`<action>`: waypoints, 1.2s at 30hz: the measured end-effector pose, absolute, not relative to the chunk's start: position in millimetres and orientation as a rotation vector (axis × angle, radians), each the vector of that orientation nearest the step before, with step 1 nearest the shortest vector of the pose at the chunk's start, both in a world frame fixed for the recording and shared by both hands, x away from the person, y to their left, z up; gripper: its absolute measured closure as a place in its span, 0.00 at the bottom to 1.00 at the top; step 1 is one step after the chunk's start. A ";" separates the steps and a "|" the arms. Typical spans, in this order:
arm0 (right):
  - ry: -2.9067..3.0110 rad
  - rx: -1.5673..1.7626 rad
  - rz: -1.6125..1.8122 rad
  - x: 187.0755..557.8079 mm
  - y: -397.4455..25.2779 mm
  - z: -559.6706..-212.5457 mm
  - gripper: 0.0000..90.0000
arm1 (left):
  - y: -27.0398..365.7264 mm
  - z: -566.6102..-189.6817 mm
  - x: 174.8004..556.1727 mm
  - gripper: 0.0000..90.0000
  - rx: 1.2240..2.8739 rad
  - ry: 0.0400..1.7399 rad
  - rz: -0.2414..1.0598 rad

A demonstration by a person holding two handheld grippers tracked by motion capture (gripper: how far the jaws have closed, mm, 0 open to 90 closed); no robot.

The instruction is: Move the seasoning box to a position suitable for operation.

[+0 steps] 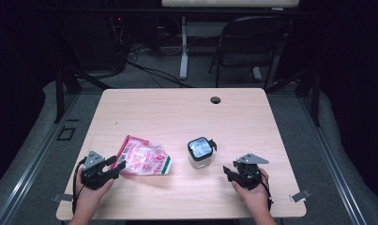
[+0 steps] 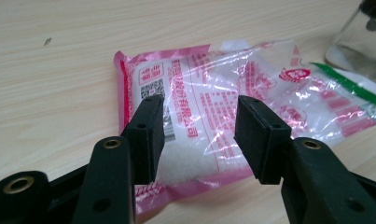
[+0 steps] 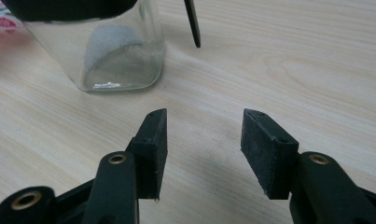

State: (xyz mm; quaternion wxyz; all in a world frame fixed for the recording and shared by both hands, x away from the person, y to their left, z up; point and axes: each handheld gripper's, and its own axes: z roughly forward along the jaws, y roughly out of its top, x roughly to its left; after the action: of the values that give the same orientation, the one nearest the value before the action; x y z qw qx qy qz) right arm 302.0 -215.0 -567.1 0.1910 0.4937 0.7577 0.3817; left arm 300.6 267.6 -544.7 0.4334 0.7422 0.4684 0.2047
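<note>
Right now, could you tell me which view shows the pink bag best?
The left gripper view: the pink bag lies close, its print and white grains clear. The high view shows its whole outline, small; the right gripper view catches a corner.

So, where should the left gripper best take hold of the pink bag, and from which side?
Probably the near short edge of the bag, coming in low from the person's side. It lies flat, white grains bulging at that end, and the open left gripper already faces it. The jar stands apart.
</note>
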 end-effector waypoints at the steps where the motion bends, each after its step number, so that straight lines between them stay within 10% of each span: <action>1: 2.143 1.378 1.064 303.4 -214.8 -567.3 0.57 | 267.5 -545.2 301.0 0.58 1.850 1.165 0.509; 36: 2.309 1.269 1.120 369.7 -204.1 -544.6 0.79 | 288.3 -549.8 277.4 0.58 1.799 1.177 0.407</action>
State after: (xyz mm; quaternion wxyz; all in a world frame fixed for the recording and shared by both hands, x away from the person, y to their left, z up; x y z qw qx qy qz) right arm 369.7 -204.1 -544.6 0.1389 0.4388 0.7987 0.3876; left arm 277.4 288.3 -549.8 0.4590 0.7304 0.4779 0.1655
